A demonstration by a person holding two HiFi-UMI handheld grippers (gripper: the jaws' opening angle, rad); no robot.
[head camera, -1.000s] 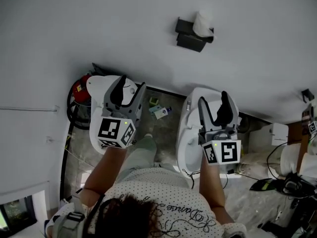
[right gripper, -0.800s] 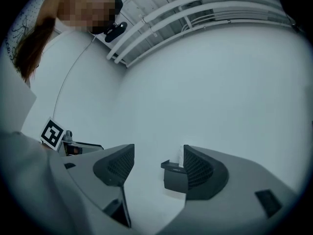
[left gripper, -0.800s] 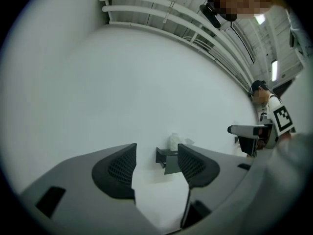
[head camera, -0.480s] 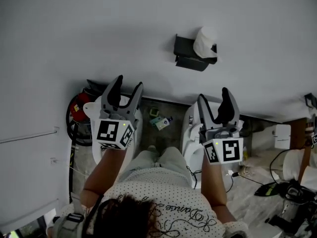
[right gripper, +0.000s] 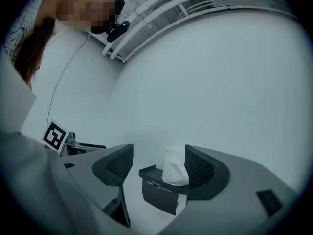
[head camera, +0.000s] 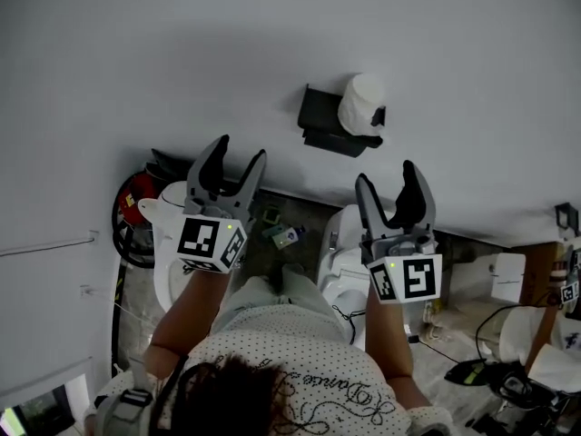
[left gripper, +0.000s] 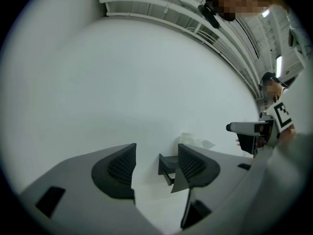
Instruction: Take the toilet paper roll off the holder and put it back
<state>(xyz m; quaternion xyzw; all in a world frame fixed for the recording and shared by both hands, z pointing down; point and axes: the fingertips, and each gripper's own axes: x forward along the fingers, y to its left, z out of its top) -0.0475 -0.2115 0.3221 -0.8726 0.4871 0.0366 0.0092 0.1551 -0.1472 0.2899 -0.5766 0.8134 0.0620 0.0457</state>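
white toilet paper roll [head camera: 360,104] on black holder [head camera: 320,123]

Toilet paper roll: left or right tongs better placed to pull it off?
Right, likely. The right tongs, jaws just opening wider with nothing held, line up with the toilet paper roll, framed between them in the right gripper view. The left tongs, also open, aim at the holder beside it.
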